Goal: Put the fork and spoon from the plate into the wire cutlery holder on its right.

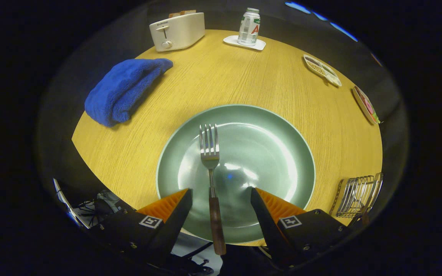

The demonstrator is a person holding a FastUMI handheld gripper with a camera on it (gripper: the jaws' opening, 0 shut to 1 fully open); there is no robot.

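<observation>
Your fingers (221, 199) stand spread, touching nothing, either side of the fork (210, 161) lying on the plate (278, 126); it looks stiff, light and slippery, so I'd pinch its wooden handle, with the holder (355, 195) at right.

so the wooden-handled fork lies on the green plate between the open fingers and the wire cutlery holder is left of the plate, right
Not quite: the gripper view shows the wire cutlery holder right of the green plate. The wooden-handled fork does lie between the open fingers.
</observation>
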